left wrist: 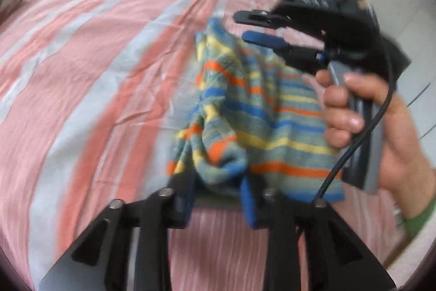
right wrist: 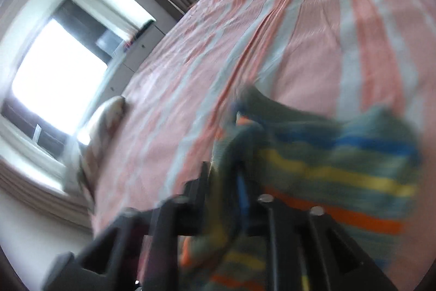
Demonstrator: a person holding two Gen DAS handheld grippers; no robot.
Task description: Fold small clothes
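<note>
The striped garment [left wrist: 259, 111] is a soft ribbed knit with grey-green ground and blue, yellow and orange bands; it hangs bunched and creased above the bed sheet [left wrist: 95, 59], suspended between the two grippers. The left gripper [left wrist: 218, 198], made of black rigid links with blue pads, has its fingers spread around the lower hem, with fabric lying between them; a firm clamp cannot be confirmed. In the left wrist view the right gripper [left wrist: 245, 26], carried by the right hand [left wrist: 362, 116], shows its fingers parted, the garment draped just below them. In the right wrist view, heavy blur hides the fingertips; knit folds cover them, so grip cannot be told. The sheet is wrinkled woven cloth with pink and white stripes. A pillow [right wrist: 103, 127] lies at its far edge.
</note>
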